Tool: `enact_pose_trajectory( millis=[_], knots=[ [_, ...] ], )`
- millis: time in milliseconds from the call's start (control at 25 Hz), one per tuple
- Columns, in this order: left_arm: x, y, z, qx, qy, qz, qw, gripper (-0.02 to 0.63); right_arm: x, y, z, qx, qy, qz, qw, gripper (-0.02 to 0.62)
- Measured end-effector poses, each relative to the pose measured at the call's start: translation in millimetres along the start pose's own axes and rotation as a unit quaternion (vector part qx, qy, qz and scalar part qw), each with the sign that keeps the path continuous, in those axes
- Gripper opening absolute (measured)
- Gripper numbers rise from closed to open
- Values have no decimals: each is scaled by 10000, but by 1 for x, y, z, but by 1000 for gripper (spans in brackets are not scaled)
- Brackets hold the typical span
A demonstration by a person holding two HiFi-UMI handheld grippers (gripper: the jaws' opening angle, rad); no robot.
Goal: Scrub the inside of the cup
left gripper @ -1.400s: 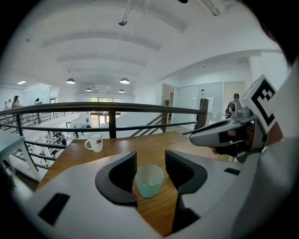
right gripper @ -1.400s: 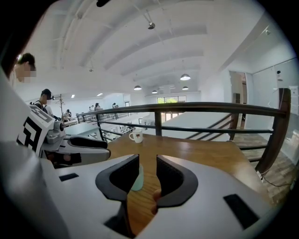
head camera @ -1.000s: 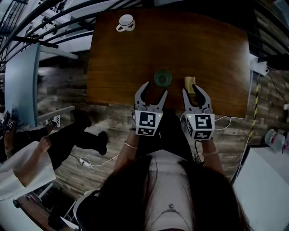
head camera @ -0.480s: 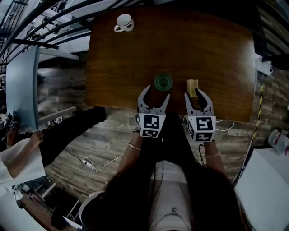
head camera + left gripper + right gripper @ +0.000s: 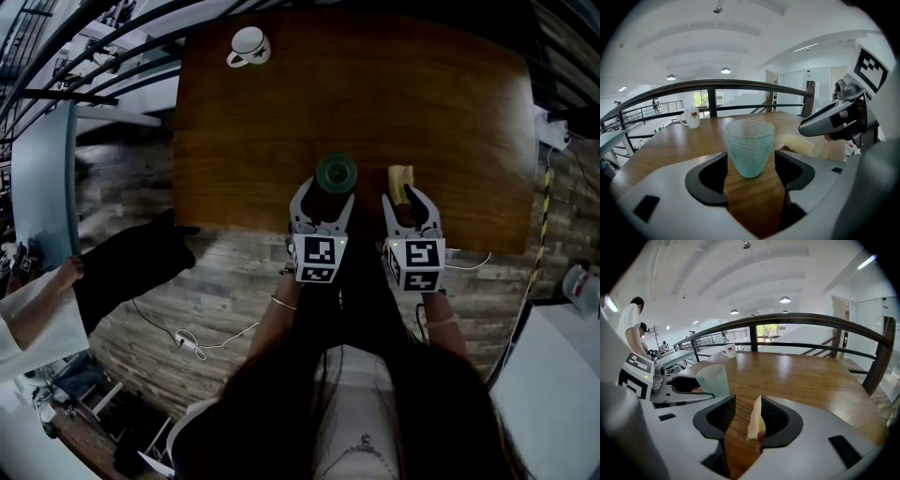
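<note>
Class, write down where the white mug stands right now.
In the head view the white mug stands at the far left corner of the wooden table, well apart from the green cup by the near edge.

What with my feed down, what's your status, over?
Left hand-held gripper open around cup; right hand-held gripper open around sponge; jaws just been opening. Mug far off, nothing blocking.

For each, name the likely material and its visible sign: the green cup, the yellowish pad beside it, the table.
Green cup: translucent, beaded wall; glass or plastic, unclear. Yellowish pad: probably sponge, with frayed mesh edge. Table: wood grain, glossy varnish.
</note>
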State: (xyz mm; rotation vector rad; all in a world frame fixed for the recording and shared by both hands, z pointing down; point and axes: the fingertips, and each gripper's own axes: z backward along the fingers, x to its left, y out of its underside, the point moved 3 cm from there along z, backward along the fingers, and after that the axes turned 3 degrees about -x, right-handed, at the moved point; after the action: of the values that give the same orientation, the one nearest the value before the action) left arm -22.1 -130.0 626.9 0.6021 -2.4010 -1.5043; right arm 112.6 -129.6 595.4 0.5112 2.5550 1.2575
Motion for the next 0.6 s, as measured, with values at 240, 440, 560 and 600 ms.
enact_pose_trajectory(
  millis=[240,440,560,600],
  knots=[
    [6,7,-10,56,-99,104,9999,316,-6,13,-8,162,186,26,9997,185],
    [8,7,-21,61,-71,60,9999,325,-14,21,-15,250,386,-51,9989,219],
    [6,15,-26,126,-90,108,9998,330,-19,27,-19,341,413,-167,9984,234],
    [5,14,-27,124,-97,99,9998,330,-21,29,-20,355,427,-187,9983,239]
  ],
)
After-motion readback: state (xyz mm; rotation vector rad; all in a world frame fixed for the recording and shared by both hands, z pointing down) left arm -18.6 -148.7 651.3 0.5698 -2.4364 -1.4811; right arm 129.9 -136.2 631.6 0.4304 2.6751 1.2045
